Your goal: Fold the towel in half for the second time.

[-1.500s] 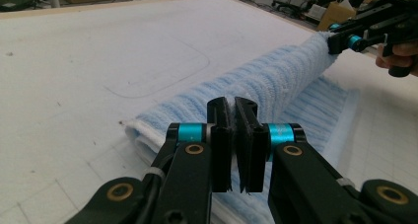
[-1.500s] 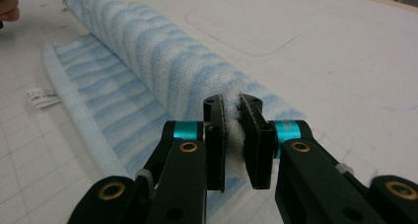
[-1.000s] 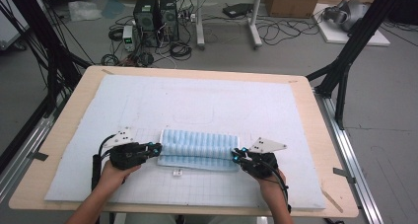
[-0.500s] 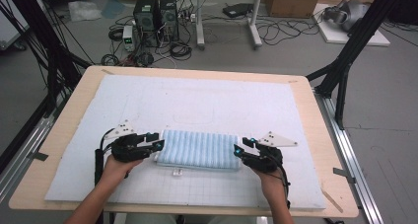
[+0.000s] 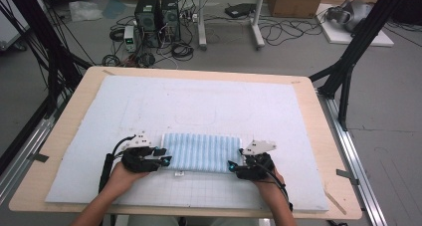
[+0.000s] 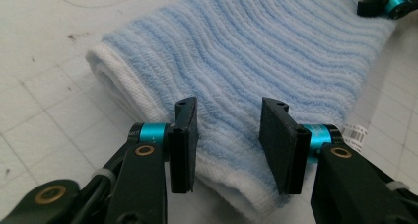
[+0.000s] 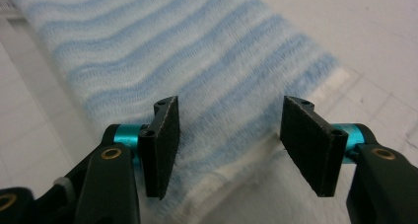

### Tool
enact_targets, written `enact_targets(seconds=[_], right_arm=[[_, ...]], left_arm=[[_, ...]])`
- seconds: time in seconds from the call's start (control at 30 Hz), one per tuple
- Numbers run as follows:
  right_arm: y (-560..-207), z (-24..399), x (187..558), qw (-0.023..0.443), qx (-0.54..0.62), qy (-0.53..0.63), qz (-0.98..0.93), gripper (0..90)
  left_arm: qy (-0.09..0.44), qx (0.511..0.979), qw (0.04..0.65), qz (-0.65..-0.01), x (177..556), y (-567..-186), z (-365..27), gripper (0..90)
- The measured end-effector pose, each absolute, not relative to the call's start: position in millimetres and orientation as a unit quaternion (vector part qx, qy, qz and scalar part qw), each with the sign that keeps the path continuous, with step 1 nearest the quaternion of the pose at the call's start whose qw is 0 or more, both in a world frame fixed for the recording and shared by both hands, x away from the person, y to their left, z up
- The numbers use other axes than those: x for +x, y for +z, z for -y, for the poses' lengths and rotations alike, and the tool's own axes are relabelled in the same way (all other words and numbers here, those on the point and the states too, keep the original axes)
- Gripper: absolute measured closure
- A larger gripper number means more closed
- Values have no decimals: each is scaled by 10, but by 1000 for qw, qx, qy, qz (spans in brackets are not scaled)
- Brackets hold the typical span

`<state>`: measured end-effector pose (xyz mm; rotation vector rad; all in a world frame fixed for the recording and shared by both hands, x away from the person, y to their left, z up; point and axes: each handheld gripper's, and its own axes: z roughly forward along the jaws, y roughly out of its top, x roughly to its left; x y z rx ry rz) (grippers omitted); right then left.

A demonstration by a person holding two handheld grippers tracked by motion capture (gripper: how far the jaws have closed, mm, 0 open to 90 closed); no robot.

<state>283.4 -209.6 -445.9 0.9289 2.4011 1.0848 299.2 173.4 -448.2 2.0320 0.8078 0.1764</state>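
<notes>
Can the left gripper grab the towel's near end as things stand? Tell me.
Probably yes. The left gripper has its jaws open, just opened, straddling the folded towel end, with nothing between them but the cloth.

You find almost nothing to read here. The one printed thing is a small white tag (image 6: 354, 131) at the near edge of the striped towel (image 6: 276, 51), at the right of the left gripper view; it carries a short row of dark bars like a barcode, too small for you to make out any digits. In the high view the same tag (image 5: 178, 173) sits below the towel's lower left edge, its print unreadable.
</notes>
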Motion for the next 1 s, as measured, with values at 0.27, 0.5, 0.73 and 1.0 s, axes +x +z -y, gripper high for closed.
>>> enact_targets(seconds=[0.27, 0.5, 0.73, 1.0], right_arm=[[-4343, 2198, 2845, 153, 338, 436, -820, 351], [-4243, 2189, 2979, 162, 338, 467, -801, 614], [-4391, 2120, 3219, 155, 354, 423, -820, 615], [-4384, 2236, 3227, 156, 368, 409, -820, 517]], left_arm=[[95, 799, 473, -358, 3076, -4402, -1828, 572], [112, 780, 500, -359, 3315, -4365, -1808, 611], [109, 789, 470, -381, 3488, -4502, -1697, 659], [110, 779, 487, -379, 3481, -4439, -1803, 613]])
